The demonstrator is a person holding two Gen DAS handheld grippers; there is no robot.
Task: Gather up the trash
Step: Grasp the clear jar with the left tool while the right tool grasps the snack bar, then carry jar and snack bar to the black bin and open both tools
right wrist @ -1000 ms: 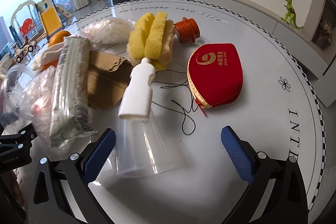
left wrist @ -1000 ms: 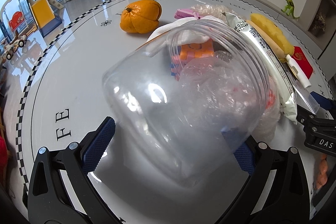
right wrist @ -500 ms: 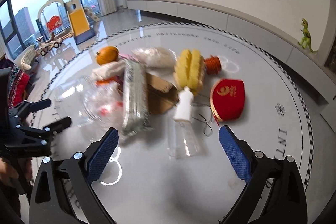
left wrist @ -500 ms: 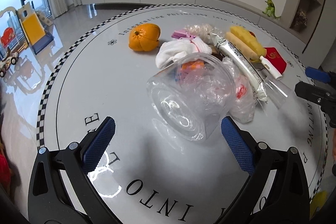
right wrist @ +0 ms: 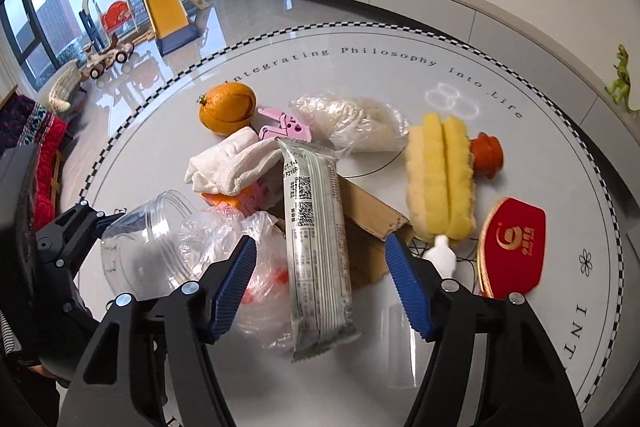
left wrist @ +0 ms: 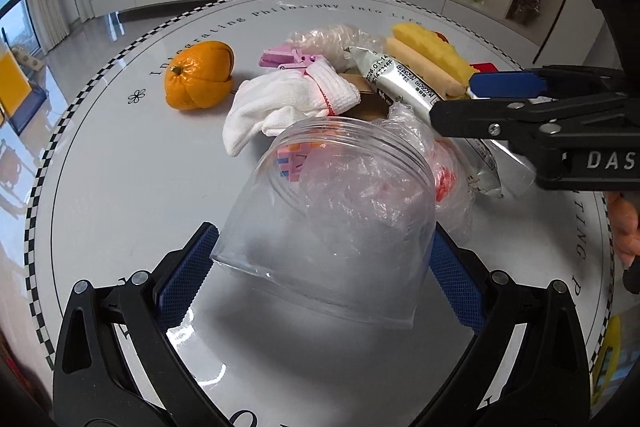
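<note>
Left gripper (left wrist: 320, 267) pitched steeply down at the round white desk (left wrist: 120, 167), its blue fingers (left wrist: 188, 275) clamped on either side of the clear plastic jar (left wrist: 332, 227) near its base. Jar lay tilted, long axis running away from the camera, open threaded mouth facing the pile of clutter. Crumpled clear plastic film (left wrist: 360, 203) sat inside it and spilled out at the mouth.

Right gripper (right wrist: 320, 279) also angled downward, over the near end of the silver snack wrapper (right wrist: 316, 239). Its fingers (right wrist: 236, 283) were closing, one each side of the wrapper, pads not touching it. Wrapper lay lengthwise toward that camera, far end propped on torn cardboard (right wrist: 372, 219), near end on the desk beside the film.

Around it: a white cloth (right wrist: 228, 167), an orange (right wrist: 228, 107), a yellow sponge brush (right wrist: 440, 179), a red pouch (right wrist: 516, 247).

A hand (left wrist: 624, 227) showed at the right edge of the left view.
</note>
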